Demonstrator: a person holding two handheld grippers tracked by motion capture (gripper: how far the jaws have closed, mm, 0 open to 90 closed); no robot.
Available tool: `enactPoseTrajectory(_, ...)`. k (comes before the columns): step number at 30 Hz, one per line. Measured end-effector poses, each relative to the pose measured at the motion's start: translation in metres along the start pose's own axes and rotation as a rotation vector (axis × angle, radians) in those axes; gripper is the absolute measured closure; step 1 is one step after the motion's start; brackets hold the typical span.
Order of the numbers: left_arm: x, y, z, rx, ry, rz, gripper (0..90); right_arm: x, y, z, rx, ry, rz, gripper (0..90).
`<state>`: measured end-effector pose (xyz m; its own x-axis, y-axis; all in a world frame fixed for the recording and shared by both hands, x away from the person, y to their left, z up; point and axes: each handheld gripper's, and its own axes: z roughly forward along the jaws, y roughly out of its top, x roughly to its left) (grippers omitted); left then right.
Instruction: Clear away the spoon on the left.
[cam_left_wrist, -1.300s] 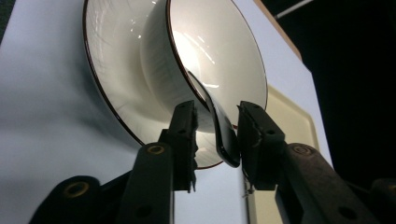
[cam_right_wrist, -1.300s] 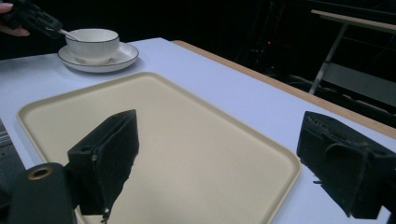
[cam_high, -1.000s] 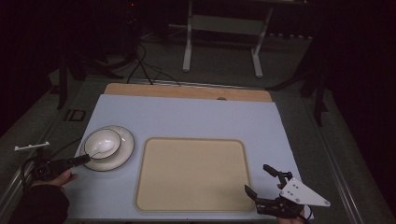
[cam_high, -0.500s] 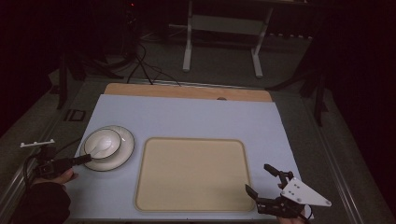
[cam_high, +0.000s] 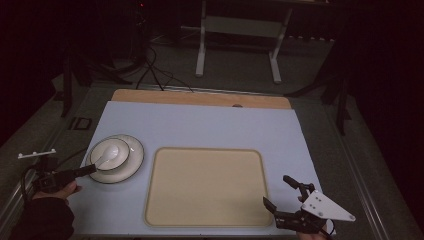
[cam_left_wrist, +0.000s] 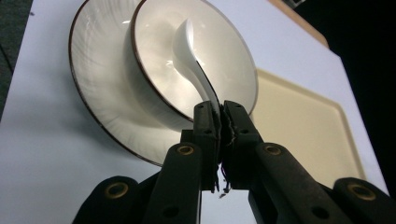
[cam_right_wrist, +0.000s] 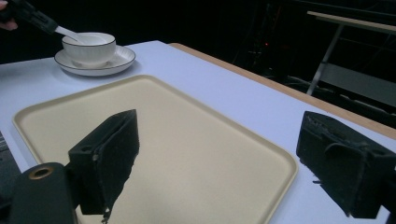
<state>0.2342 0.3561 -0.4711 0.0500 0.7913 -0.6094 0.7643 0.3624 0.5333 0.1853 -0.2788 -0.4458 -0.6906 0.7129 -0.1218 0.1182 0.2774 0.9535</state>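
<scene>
Two grippers were at work, each doing something different. At the lower left of the high view, the left gripper (cam_high: 89, 170) had its jaws pinched tight on the handle of a white spoon (cam_left_wrist: 191, 65), whose scoop lay inside a white bowl (cam_left_wrist: 224, 60). The bowl sat on a saucer (cam_left_wrist: 93, 93) at the left of the pale blue table (cam_high: 200, 125), just beside the left edge of the beige tray (cam_high: 205, 187). Gripping the thin handle near its end probably kept the jaws clear of the bowl's rim and let the spoon be lifted out without tipping the crockery. At the lower right of that view, the right gripper (cam_high: 282, 192) hovered over the tray's near right corner, jaws spread wide and holding nothing, seemingly waiting its turn while staying well apart from the dishes.
</scene>
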Motion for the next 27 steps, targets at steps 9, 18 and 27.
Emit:
enactPoseTrajectory(9, -0.015, -0.002, -0.013, -0.045, -0.008, 0.002, 85.4, 0.0, 0.0, 0.0, -0.002, -0.007, 0.002, 13.2)
enactPoseTrajectory(18, -0.037, -0.004, -0.026, -0.086, 0.006, 0.034, 85.5, -0.001, 0.0, 0.0, -0.007, -0.008, 0.007, 13.3)
enactPoseTrajectory(27, -0.061, -0.007, -0.033, -0.117, 0.004, 0.077, 85.5, -0.002, 0.0, 0.0, -0.011, -0.007, 0.015, 13.2)
